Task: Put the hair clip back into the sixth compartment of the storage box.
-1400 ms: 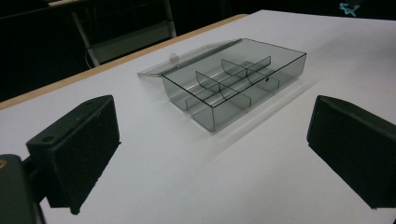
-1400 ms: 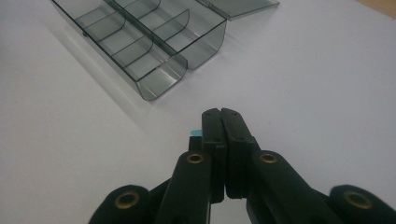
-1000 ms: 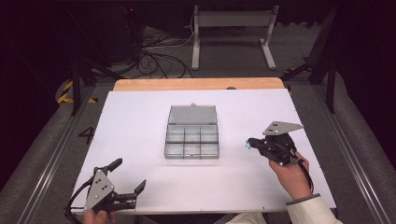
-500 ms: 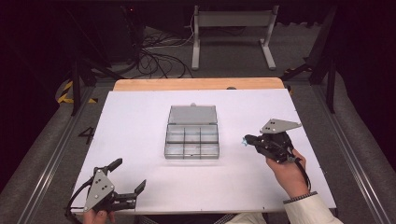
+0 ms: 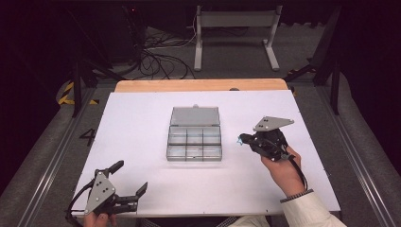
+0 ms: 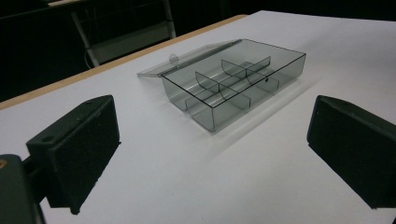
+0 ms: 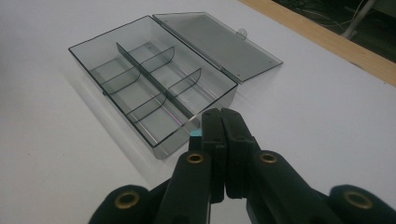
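We see the right gripper [image 7: 219, 116] with its jaws pressed together on a small blue piece [image 7: 196, 134], near the open compartment box [image 5: 194, 136] mid-table. Our left gripper [image 5: 130, 187] rests with jaws spread wide, holding nothing.

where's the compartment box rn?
High view: the clear compartment box sits mid-table on the white table, lid open toward the far edge, just left of the right hand-held gripper.
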A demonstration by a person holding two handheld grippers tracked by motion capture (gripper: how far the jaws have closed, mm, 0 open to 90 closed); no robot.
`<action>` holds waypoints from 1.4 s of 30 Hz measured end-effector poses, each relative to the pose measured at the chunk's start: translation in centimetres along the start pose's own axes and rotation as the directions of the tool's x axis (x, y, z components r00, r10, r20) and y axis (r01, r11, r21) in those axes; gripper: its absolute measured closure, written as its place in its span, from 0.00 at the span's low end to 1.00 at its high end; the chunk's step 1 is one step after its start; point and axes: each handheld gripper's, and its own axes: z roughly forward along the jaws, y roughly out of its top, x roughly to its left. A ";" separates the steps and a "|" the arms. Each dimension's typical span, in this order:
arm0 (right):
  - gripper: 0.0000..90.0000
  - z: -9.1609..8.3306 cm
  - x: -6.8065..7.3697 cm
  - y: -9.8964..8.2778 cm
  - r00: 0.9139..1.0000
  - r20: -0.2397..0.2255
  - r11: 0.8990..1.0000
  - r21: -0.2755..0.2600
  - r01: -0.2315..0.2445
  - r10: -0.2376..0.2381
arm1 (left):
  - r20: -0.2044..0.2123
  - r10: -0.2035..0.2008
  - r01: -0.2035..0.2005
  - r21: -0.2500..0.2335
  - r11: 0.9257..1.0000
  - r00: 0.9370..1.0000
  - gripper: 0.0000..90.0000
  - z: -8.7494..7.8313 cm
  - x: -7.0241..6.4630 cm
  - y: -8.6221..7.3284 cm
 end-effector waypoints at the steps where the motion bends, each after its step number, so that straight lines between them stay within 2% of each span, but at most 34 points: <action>1: 0.99 0.1 0.0 0.1 1.000 -0.004 1.000 0.000 -0.002 0.002 | 0.000 0.000 0.000 0.000 1.000 1.000 0.03 0.0 0.0 0.0; 30: 1.00 4.0 2.2 3.2 0.998 -0.046 0.999 0.031 0.036 -0.035 | 0.002 0.001 -0.001 -0.001 1.000 1.000 0.03 0.0 0.0 0.0; 42: 0.99 5.1 3.2 4.0 0.997 -0.060 0.998 0.033 0.047 -0.045 | 0.004 0.002 -0.002 0.000 1.000 1.000 0.03 0.0 0.0 0.0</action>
